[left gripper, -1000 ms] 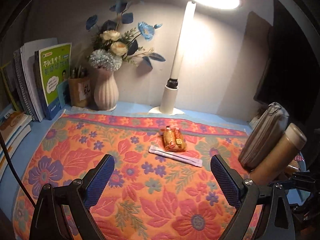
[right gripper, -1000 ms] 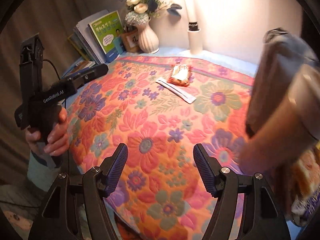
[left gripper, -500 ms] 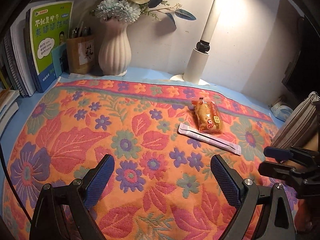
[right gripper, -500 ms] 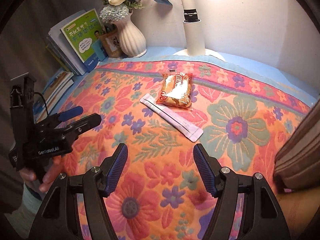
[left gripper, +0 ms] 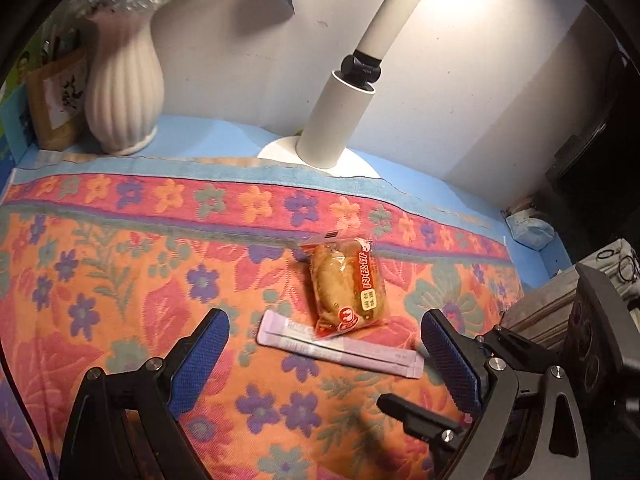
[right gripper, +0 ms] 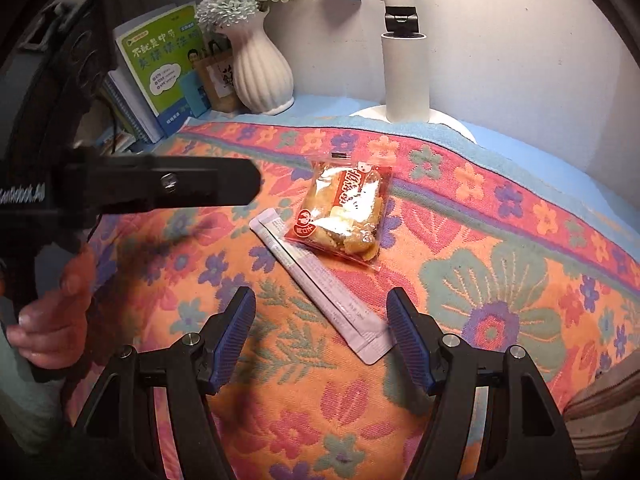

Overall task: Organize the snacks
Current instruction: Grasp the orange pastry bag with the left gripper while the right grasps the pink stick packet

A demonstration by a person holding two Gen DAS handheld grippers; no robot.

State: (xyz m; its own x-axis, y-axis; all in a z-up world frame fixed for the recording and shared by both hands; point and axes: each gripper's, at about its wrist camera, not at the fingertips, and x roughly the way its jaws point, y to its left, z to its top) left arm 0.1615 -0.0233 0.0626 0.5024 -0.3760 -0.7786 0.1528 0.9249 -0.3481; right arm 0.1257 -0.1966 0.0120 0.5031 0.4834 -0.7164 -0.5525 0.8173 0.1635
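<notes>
Sachet flat on cloth, long axis diagonal, near end just beside right gripper right pad. Bun pack overlaps far end. Right nearer (judgement). Both jaws spread, empty; left gripper also straddles sachet.

Lamp-lit white wall, floral cloth

Two snacks lie ahead of the tongs: one orange snack packet and one long pale sachet. Farther off stand one white vase, one lamp, and one floral cloth covers the worktop
</notes>
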